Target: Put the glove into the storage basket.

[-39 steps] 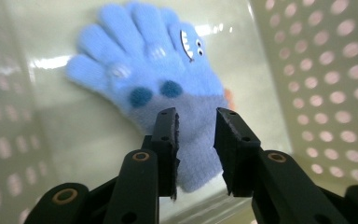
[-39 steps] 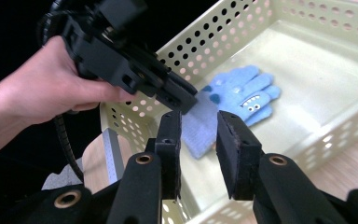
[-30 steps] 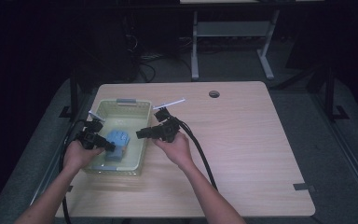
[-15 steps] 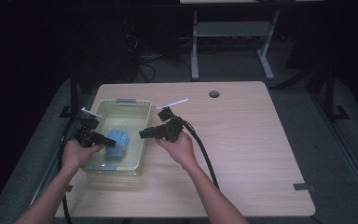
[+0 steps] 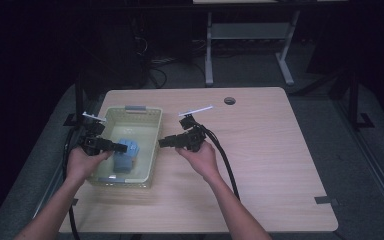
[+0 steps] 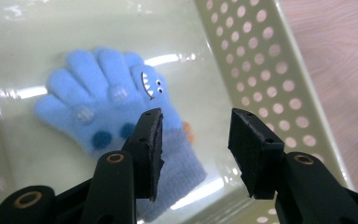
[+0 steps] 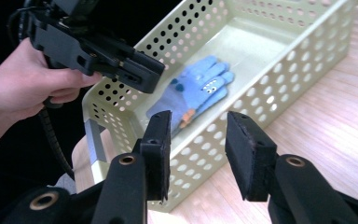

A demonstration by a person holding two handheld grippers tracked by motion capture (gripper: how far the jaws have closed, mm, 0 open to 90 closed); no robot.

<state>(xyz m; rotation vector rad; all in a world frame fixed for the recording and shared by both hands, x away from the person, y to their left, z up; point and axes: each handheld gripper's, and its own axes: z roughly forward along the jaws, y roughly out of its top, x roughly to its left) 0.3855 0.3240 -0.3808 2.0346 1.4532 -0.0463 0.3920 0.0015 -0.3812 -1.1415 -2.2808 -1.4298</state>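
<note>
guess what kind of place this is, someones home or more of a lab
Most likely a lab or recording workspace, not a home: a plain wooden table with a cable hole, cabled hand-held grippers, a dark room with tangled cables and a metal frame stand behind. A perforated basket holds a blue glove.

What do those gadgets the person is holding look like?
Each hand-held gripper, left and right, is black, with two flat jaws on brass-ringed pivots. A pale bar sits on top of each, and a thick black cable trails off. The forearms are bare.

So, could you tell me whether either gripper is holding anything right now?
Nothing is held. The left gripper and right gripper have just been opening with nothing between them; the blue glove lies in the basket.
</note>
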